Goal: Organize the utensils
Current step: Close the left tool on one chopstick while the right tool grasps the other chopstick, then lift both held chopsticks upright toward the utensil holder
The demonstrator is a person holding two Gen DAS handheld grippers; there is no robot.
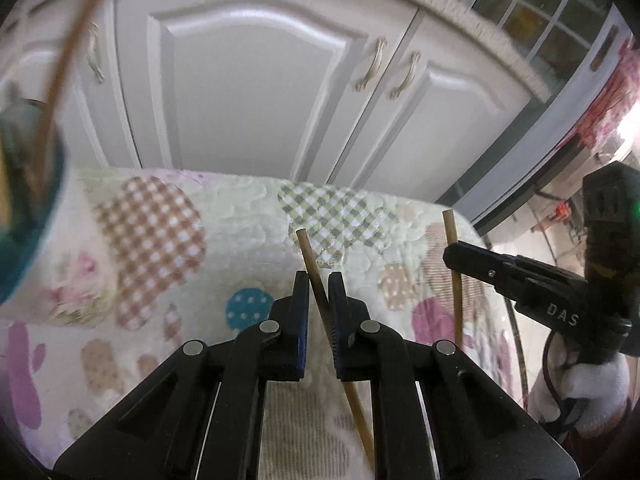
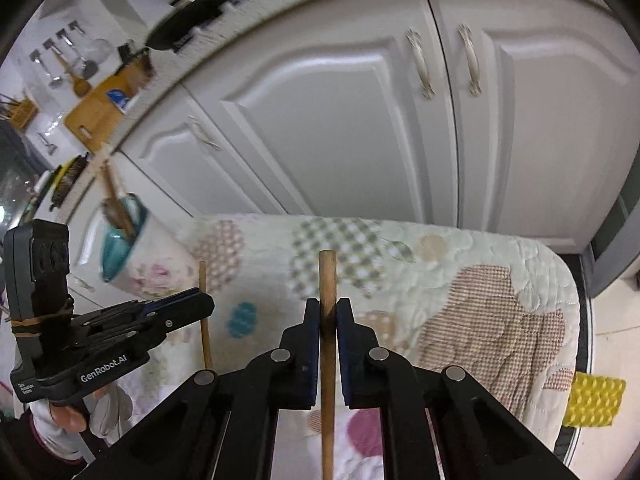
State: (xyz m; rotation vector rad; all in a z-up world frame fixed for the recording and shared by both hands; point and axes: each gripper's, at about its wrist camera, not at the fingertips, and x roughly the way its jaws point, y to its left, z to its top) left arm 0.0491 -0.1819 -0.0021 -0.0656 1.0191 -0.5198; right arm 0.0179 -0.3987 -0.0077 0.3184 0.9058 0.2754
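In the left wrist view the left gripper (image 1: 319, 280) sits low in the centre of the frame, its blue-padded fingers (image 1: 301, 320) drawn narrow around a thin wooden chopstick (image 1: 310, 258). The stick crosses the gap on a slant, its blunt end poking up past the fingertips and its long tail running down towards the lower right. The slant suggests it was caught as it lay rather than squared up first.

In the right wrist view the right gripper (image 2: 329, 304) is likewise nipped shut on a second chopstick (image 2: 327, 276), this one standing nearly straight between the pads, with its end just above them and its length dropping out of the bottom of the frame. A grip near one end leaves most of each stick free, which would suit lowering it point-first into a holder.

Each gripper shows in the other's view, at the frame's edge, with its stick upright. Beneath both lies a quilted patchwork cloth (image 1: 168, 224) covering the table, which looks soft enough to cushion anything set down.

At the left of the right wrist view, a teal-rimmed cup (image 2: 120, 236) stands on the cloth near its far edge, with wooden utensils already leaning in it. It is probably where both chopsticks are headed. White cabinet doors (image 2: 340, 120) fill the background.
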